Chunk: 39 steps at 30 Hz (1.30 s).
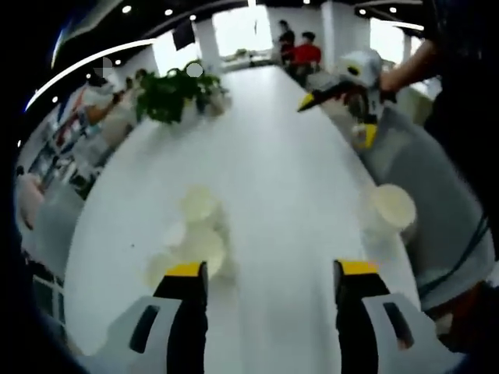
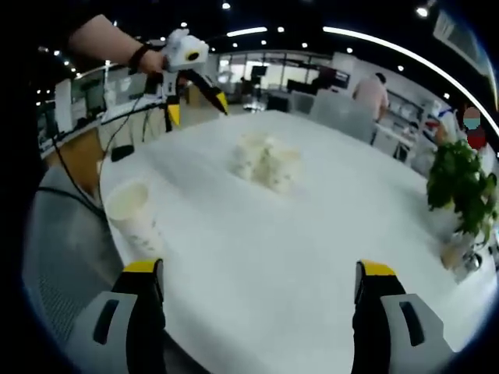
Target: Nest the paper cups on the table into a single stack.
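A cluster of pale paper cups (image 1: 201, 238) stands on the long white table (image 1: 273, 156), just beyond my left gripper (image 1: 271, 269), which is open with nothing between its jaws. One lone paper cup (image 1: 392, 209) stands at the table's right edge. The right gripper (image 1: 337, 118) hangs open above the far right edge, held by a person's hand. In the right gripper view, the lone cup (image 2: 132, 210) stands near the left jaw of my open right gripper (image 2: 259, 269). The cluster (image 2: 265, 160) lies farther off, and the left gripper (image 2: 197, 107) is open beyond it.
A potted green plant (image 1: 175, 93) stands at the far left of the table (image 2: 460, 183). Grey chairs (image 1: 437, 195) line the table's side (image 2: 62, 257). People stand at the far end of the room. A dark cable (image 2: 86, 195) trails by the edge.
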Available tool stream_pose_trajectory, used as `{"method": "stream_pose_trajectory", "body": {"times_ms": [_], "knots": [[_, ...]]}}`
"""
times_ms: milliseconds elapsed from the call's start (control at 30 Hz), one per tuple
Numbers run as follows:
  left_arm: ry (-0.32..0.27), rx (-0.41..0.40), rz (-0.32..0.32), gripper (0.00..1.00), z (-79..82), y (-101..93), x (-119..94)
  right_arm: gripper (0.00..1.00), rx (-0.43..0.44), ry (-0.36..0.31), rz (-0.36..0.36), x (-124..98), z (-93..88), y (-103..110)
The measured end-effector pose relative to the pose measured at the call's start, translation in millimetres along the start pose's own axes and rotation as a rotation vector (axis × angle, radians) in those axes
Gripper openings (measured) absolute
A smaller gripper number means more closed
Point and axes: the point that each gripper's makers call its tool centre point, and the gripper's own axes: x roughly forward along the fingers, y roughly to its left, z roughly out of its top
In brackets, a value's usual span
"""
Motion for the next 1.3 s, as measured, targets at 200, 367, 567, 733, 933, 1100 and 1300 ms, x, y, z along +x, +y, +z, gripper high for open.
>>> {"method": "stream_pose_trajectory", "body": {"times_ms": [200, 367, 567, 733, 933, 1100, 1300], "knots": [[0.061, -0.025, -0.023, 0.56, 1.1, 11.5, 10.3, 1.0, 0.017, -0.007, 0.001, -5.4, -2.5, -3.6], [0.137, 0.056, -0.035, 0.48, -5.1, 19.4, 17.3, 1.0, 0.013, -0.006, 0.002, -7.3, -5.6, -3.8], [0.175, 0.084, -0.067, 0.46, -8.1, 20.5, 29.2, 1.0, 0.042, -0.009, -0.005, -7.9, -7.9, -5.3], [0.205, 0.109, -0.088, 0.39, -9.3, 24.1, 38.2, 1.0, 0.041, -0.025, 0.003, -7.0, -4.8, 0.3], [0.243, 0.137, -0.097, 0.38, -13.2, 32.3, 43.7, 1.0, 0.03, -0.06, 0.016, -4.7, 4.2, 5.6], [0.254, 0.128, -0.124, 0.31, -16.4, 36.8, 45.4, 1.0, 0.034, -0.048, 0.025, -2.8, 1.0, 5.5], [0.29, 0.228, -0.133, 0.13, -21.0, 43.1, 47.4, 1.0, 0.044, -0.047, 0.03, -2.0, -0.2, 6.3]]}}
